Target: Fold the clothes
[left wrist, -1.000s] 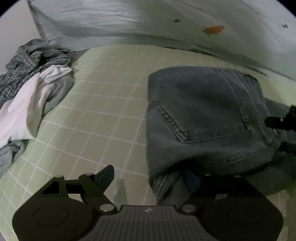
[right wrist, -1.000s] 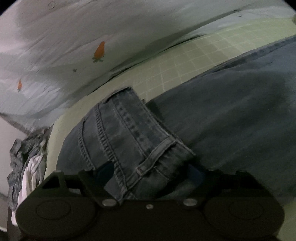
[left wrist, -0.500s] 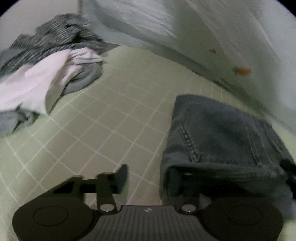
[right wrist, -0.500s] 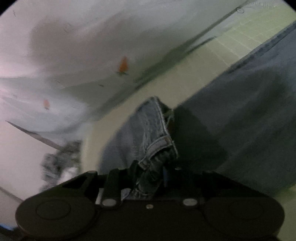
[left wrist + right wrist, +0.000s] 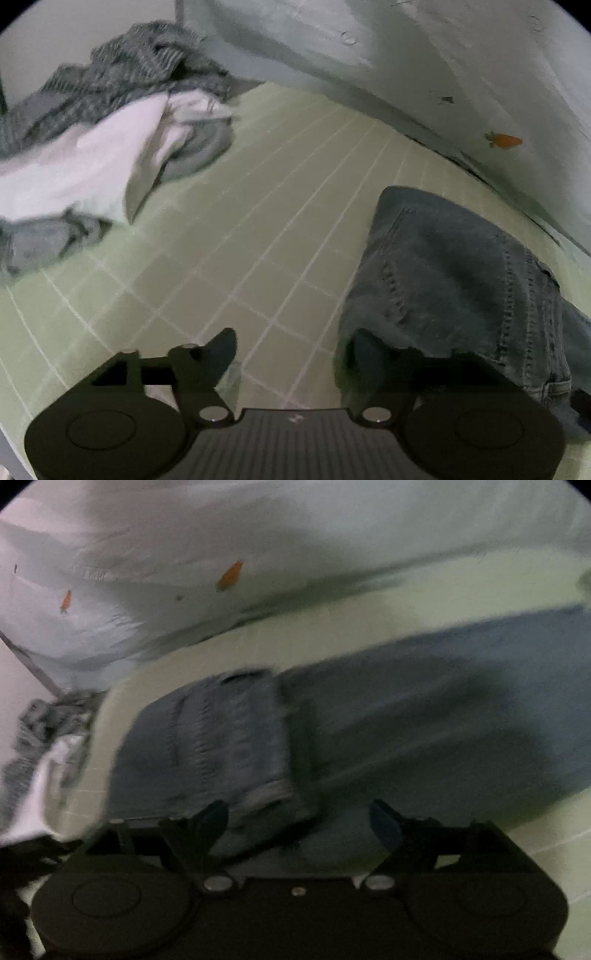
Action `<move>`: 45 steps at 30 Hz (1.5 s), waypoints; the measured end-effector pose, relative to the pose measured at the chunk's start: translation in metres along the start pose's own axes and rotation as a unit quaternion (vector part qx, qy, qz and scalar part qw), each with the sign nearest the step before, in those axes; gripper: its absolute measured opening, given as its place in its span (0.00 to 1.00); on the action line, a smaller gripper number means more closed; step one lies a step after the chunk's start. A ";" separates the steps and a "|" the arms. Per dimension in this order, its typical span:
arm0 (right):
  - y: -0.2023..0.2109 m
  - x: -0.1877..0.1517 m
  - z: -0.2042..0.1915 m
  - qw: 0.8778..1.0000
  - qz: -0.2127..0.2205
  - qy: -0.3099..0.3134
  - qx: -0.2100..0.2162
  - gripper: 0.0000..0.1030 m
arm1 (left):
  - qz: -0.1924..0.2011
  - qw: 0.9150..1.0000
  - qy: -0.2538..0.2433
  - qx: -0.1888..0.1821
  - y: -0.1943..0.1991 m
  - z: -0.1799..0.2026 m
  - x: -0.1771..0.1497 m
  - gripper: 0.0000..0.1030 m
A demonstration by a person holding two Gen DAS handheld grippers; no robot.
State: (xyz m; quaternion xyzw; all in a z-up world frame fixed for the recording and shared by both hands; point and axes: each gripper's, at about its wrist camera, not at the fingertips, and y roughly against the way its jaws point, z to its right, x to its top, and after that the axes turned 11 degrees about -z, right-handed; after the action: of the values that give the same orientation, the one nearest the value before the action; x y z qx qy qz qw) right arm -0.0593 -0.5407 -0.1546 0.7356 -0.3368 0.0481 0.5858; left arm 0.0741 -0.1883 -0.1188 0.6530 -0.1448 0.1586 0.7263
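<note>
A pair of blue jeans [image 5: 454, 280] lies on the green checked sheet [image 5: 258, 229], with its waist end folded over. In the left wrist view my left gripper [image 5: 295, 350] is open; its right finger is under the jeans' near edge and its left finger stands over bare sheet. In the blurred right wrist view the jeans [image 5: 369, 716] stretch to the right, the folded waist part [image 5: 207, 746] at the left. My right gripper [image 5: 299, 819] is open just over the folded waistband, holding nothing.
A heap of grey striped and white clothes [image 5: 96, 155] lies at the far left of the bed. A pale duvet with small orange carrot prints [image 5: 443, 66] runs along the back. The same heap shows at the left edge of the right wrist view [image 5: 40, 746].
My right gripper was shut on the jeans' waistband half a second ago and has now opened and let it go. My left gripper has stayed open and drawn back a little.
</note>
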 end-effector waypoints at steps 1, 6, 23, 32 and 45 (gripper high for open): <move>0.005 -0.001 0.009 1.000 0.008 0.002 -0.025 0.83 | 0.005 1.000 -0.009 0.005 0.004 0.003 0.002 0.81; 0.024 -0.025 0.082 0.986 0.017 -0.082 -0.146 0.90 | 0.033 0.997 -0.066 0.013 0.018 0.027 0.021 0.88; 0.033 0.061 0.240 0.938 0.145 -0.133 -0.285 0.98 | -0.044 0.978 -0.198 0.038 -0.067 0.166 0.042 0.98; -0.020 0.154 0.262 0.953 0.151 -0.191 -0.183 0.91 | -0.066 0.985 -0.156 0.044 -0.083 0.171 0.051 1.00; -0.016 0.168 0.253 0.926 0.198 -0.221 -0.232 0.02 | -0.057 0.986 -0.150 0.036 -0.083 0.168 0.047 1.00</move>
State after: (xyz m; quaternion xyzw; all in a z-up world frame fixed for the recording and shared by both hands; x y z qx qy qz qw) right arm -0.0035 -0.8397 -0.1681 0.4893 -0.5980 -0.0800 0.6297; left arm 0.1510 -0.3611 -0.1560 0.7021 -0.2084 0.0224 0.6806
